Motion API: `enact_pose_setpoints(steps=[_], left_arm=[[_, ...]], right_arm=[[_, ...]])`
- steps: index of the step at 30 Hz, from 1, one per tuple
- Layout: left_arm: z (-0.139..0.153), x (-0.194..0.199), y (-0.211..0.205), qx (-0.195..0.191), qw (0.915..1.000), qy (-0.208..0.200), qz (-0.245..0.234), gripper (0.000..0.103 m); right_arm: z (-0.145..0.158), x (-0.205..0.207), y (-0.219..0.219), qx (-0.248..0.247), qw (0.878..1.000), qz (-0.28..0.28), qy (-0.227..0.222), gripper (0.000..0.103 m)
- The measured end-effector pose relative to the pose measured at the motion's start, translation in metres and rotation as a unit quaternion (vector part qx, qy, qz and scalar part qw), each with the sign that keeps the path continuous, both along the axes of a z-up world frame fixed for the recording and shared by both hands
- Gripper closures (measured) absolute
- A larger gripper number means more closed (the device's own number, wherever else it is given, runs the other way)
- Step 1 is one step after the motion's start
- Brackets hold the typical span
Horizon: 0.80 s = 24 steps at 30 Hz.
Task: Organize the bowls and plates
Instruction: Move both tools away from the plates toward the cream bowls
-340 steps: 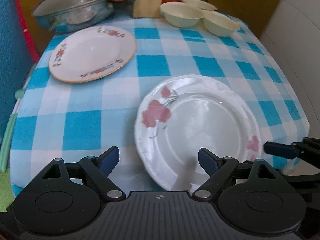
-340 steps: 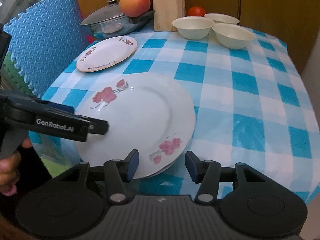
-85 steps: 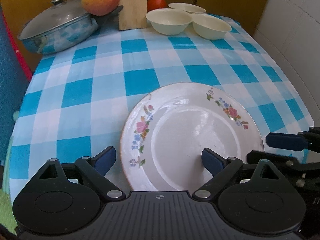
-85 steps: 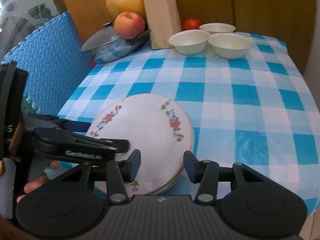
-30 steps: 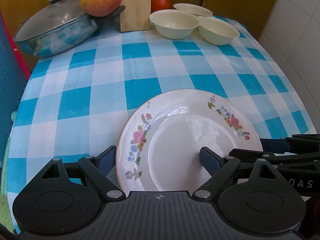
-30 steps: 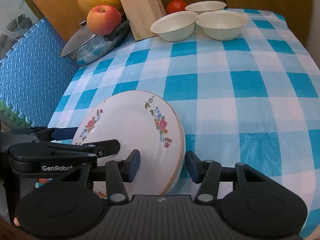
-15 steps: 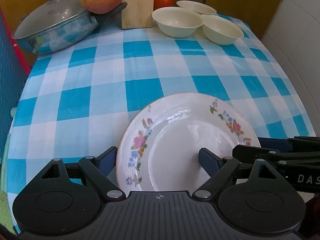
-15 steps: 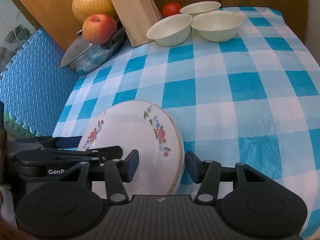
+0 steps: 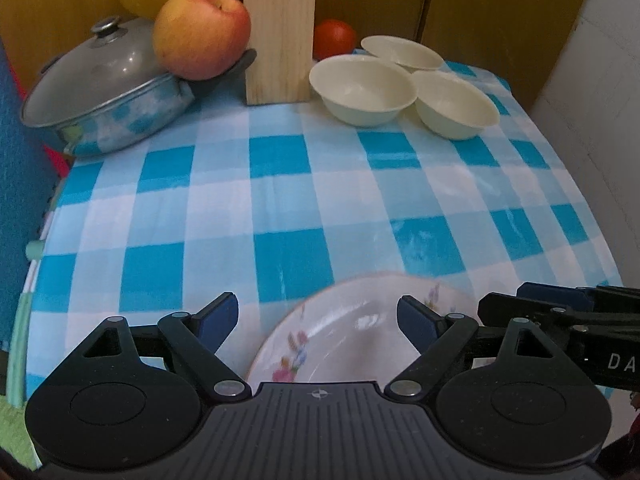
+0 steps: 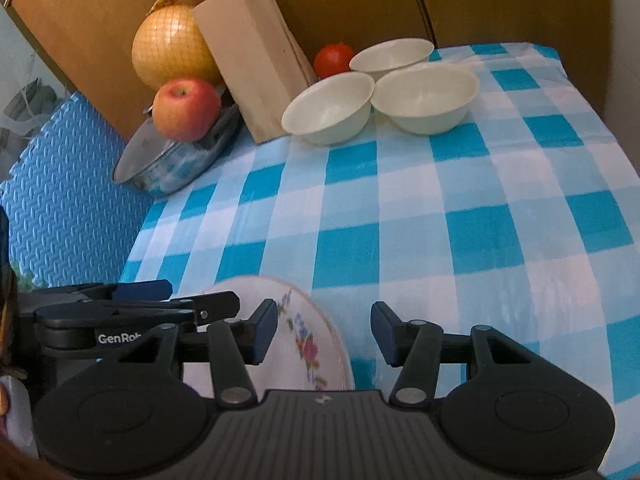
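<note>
Both tools, left tool (image 9: 318, 316) and right tool (image 10: 324, 326), gape above the floral plate (image 9: 352, 344).

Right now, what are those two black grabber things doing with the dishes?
A person holds a gripper in each hand, tidying dishes on the checked tablecloth. Both the left gripper and the right gripper are open and hold nothing. The flowered plate lies at the near edge, below them. Three bowls sit apart at the far end, not yet stacked, beside a wooden block, a pot and an apple.
</note>
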<state>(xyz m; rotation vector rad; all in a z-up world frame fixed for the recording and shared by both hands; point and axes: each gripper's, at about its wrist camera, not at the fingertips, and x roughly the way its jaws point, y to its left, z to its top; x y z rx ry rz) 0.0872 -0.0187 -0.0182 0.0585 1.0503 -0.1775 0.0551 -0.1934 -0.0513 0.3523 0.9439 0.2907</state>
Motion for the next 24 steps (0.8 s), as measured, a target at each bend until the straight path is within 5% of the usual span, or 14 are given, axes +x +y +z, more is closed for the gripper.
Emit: enact_pose_setpoints(steps=[24], left_arm=[[0.005,0.094,-0.024,0.008,0.9987,-0.026,0.042,0.012]], right_arm=[[0.007,0.104,-0.01,-0.021,0.997,-0.07,-0.031,0.052]])
